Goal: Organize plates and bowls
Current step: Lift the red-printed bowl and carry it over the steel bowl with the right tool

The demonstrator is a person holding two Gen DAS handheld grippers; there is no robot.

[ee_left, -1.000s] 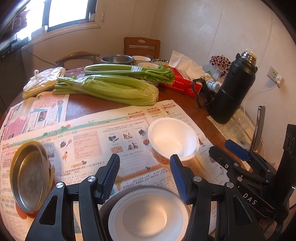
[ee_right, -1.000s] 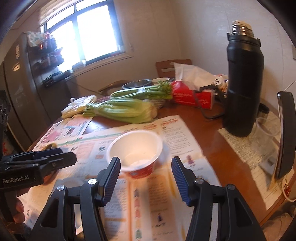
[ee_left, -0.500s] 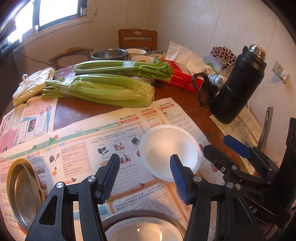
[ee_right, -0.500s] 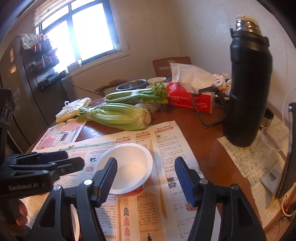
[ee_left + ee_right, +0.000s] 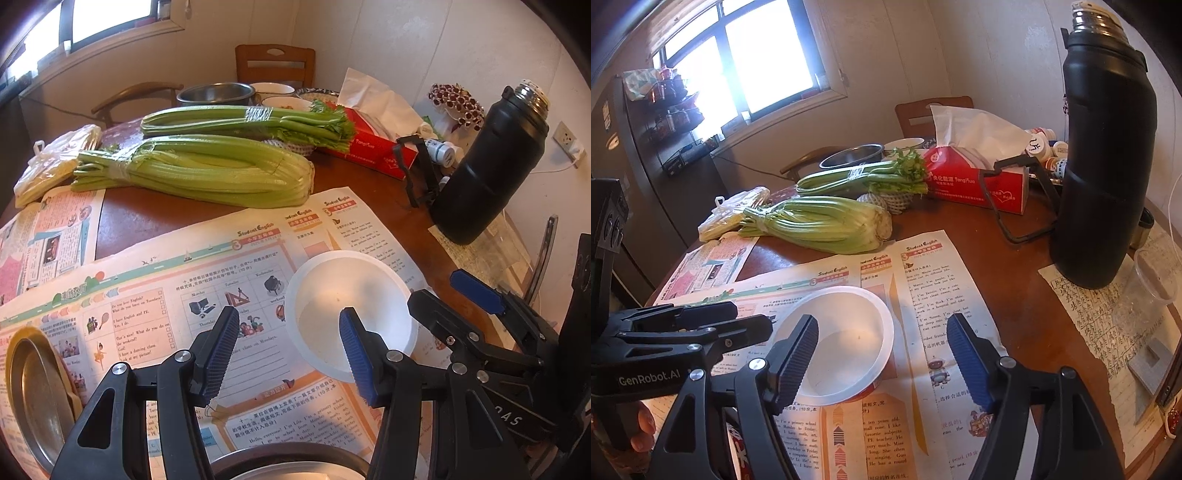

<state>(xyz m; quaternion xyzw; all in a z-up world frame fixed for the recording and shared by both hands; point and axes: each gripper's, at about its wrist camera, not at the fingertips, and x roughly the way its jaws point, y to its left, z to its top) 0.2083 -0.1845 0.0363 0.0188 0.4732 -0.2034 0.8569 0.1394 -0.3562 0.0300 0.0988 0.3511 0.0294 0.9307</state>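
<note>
**Both grippers open around one white bowl**

The white bowl (image 5: 836, 341) sits upright on the newspaper (image 5: 923, 295) that covers the near part of the desk (image 5: 1004, 258), probably laid to protect the wood. The right gripper (image 5: 882, 354) has its fingers spread wide and holds nothing; the left finger pad overlaps the bowl's near rim in the picture, while the right finger stands well clear on the paper side. That straddling pose looks like a line-up for a rim grasp, not yet closed. The left gripper (image 5: 290, 347) is likewise released and empty, its right finger in front of the bowl (image 5: 351, 306) and its left finger over bare print.

The left wrist view alone shows a metal plate (image 5: 37, 387) lying at the left edge of the newspaper, and a round dish (image 5: 291, 463) under the gripper at the bottom edge, mostly hidden; these seem the likely stacking places. It also shows the right gripper (image 5: 443, 295) coming in from the side. The right wrist view alone shows the bowl's red outer wall, a clear cup (image 5: 1156, 273) beside the black flask (image 5: 1104, 155), and the left gripper (image 5: 701, 321) close beside the bowl. Celery (image 5: 820, 221) and a tissue box (image 5: 975, 181) lie behind, well apart.
</note>
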